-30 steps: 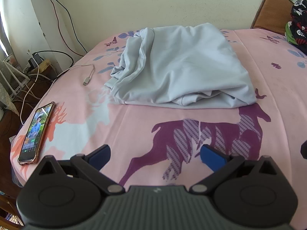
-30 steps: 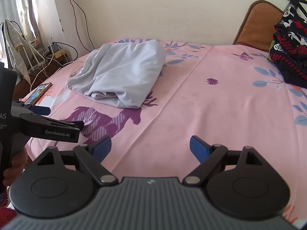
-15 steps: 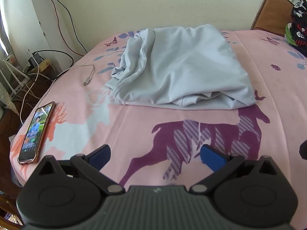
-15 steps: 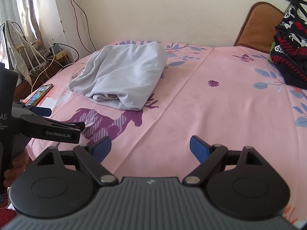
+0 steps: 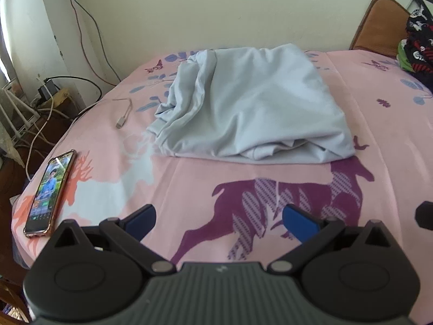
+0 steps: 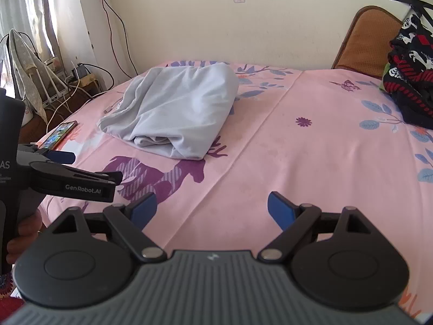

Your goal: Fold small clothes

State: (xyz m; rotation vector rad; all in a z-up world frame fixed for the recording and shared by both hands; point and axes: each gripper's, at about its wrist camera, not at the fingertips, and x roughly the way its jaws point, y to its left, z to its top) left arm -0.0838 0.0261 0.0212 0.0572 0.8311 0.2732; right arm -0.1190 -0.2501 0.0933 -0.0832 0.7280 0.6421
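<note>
On the bed (image 5: 189, 178), toward its far left corner, I see the garment (image 5: 243, 111): a pale blue-grey piece lying folded over, its layered edges bunched at the near side and along its left. It rests flat on the pink sheet, its near edge touching the purple deer print (image 5: 292, 203).

My left gripper (image 5: 219, 216) hovers above the near edge of the bed, pointing at the garment, fingers spread wide with nothing between them. My right gripper (image 6: 208, 207) hangs further right over the near edge, likewise spread and empty, well apart from the garment (image 6: 173, 113); from its view I see the left gripper (image 6: 67, 170) from the side at the left.

Left of the garment, a cable (image 5: 123, 113) lies on the sheet near the bed's left edge, and a phone (image 5: 50, 195) with a lit screen sits at the near left corner. At the far right edge, a dark patterned pile (image 6: 408, 73) rests by a brown headboard (image 6: 362, 43).
</note>
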